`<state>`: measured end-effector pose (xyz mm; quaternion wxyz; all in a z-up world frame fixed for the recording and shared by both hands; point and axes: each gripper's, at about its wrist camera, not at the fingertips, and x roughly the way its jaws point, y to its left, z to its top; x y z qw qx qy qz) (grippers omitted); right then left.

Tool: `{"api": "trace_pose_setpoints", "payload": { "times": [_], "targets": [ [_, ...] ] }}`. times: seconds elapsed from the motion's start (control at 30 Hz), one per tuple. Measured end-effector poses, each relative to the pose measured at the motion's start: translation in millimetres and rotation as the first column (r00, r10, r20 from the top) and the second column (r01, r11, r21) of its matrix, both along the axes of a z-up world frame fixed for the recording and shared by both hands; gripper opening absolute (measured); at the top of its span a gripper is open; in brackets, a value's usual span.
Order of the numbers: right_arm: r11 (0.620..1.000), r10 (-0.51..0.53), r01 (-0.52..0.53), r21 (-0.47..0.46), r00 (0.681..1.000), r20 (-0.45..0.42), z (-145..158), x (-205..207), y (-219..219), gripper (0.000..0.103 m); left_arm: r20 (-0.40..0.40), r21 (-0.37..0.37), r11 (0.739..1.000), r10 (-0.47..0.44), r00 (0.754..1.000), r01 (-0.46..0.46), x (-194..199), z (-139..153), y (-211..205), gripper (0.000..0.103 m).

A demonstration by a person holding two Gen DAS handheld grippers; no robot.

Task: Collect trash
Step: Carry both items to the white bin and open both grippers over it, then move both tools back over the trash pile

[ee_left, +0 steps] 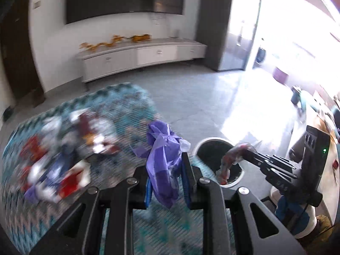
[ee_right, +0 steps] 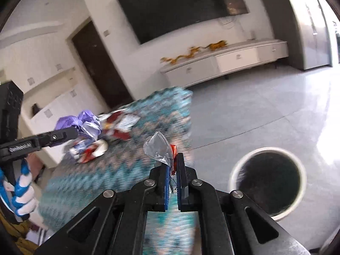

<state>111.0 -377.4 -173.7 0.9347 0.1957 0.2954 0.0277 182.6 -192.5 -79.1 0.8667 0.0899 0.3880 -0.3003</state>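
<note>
Left wrist view: the left gripper (ee_left: pixel 166 165) is seen closed on a crumpled purple plastic bag (ee_left: pixel 162 163), which is pinched between the blue-padded fingers and hangs below them, above the zigzag-patterned cloth (ee_left: pixel 127 97). Further wrappers (ee_left: pixel 70 148), red, white and blue, are left lying on that cloth to the left, blurred. The white-rimmed bin (ee_left: pixel 218 163) is shown standing on the grey floor just right of the cloth edge; the right gripper (ee_left: pixel 235 155) is held over its opening with a clear-and-red wrapper (ee_left: pixel 228 161) dangling from its tips. Right wrist view: the right gripper (ee_right: pixel 173 165) is seen nearly shut, with only a narrow gap between the pads, and the clear-and-red wrapper (ee_right: pixel 162 148) is clamped there. The bin (ee_right: pixel 267 182) appears low and to the right, its dark mouth unobstructed. The left gripper (ee_right: pixel 70 132) and the purple plastic bag (ee_right: pixel 85 123) are visible at far left. For a clean drop, it is judged that each piece should be brought fully over the opening before the fingers are parted, since light film may drift or cling to a pad; the loose tail of the bag should be cleared past the rim first.
</note>
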Motion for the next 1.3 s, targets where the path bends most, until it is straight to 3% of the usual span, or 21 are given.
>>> {"api": "trace_pose_setpoints", "payload": {
  "times": [0.27, 0.47, 0.53, 0.6, 0.63, 0.67, 0.8, 1.0, 1.1, 1.3],
  "targets": [
    [0.979, -0.199, 0.190, -0.080, 0.971, -0.134, -47, 18, -78, 0.006, -0.100, 0.000, 0.986, -0.168, 0.981, 0.169, 22, -31, -125, 0.023],
    [0.960, -0.276, 0.260, -0.100, 0.935, -0.221, -84, 41, -121, 0.009, -0.194, -0.015, 0.980, -0.198, 0.961, 0.198, 47, -63, -182, 0.024],
    [0.956, -0.293, 0.274, -0.107, 0.922, -0.254, -95, 49, -130, 0.010, -0.232, -0.027, 0.981, -0.193, 0.954, 0.192, 55, -74, -197, 0.030],
    [0.952, -0.306, 0.286, -0.110, 0.912, -0.275, -104, 53, -136, 0.023, -0.267, -0.045, 0.981, -0.195, 0.944, 0.190, 62, -83, -205, 0.036],
    [0.951, -0.309, 0.288, -0.114, 0.908, -0.282, -106, 55, -137, 0.035, -0.280, -0.051, 0.981, -0.195, 0.940, 0.188, 64, -86, -209, 0.040],
    [0.950, -0.311, 0.290, -0.116, 0.906, -0.286, -108, 56, -138, 0.042, -0.286, -0.053, 0.981, -0.193, 0.939, 0.185, 66, -88, -209, 0.043],
    [0.947, -0.322, 0.305, -0.105, 0.904, -0.280, -106, 48, -140, 0.043, -0.298, -0.084, 0.980, -0.196, 0.934, 0.179, 67, -88, -205, 0.049],
    [0.943, -0.333, 0.322, -0.086, 0.909, -0.251, -88, 36, -138, 0.044, -0.222, -0.127, 0.985, -0.142, 0.964, 0.116, 57, -64, -174, 0.049],
    [0.940, -0.341, 0.330, -0.088, 0.916, -0.209, -66, 22, -130, 0.045, -0.158, -0.154, 0.984, -0.109, 0.981, 0.084, 48, -42, -155, 0.049],
    [0.943, -0.328, 0.320, -0.091, 0.939, -0.104, -13, 4, -97, 0.045, -0.064, -0.159, 0.983, -0.106, 0.992, 0.094, 24, 4, -117, 0.050]
  ]
}}
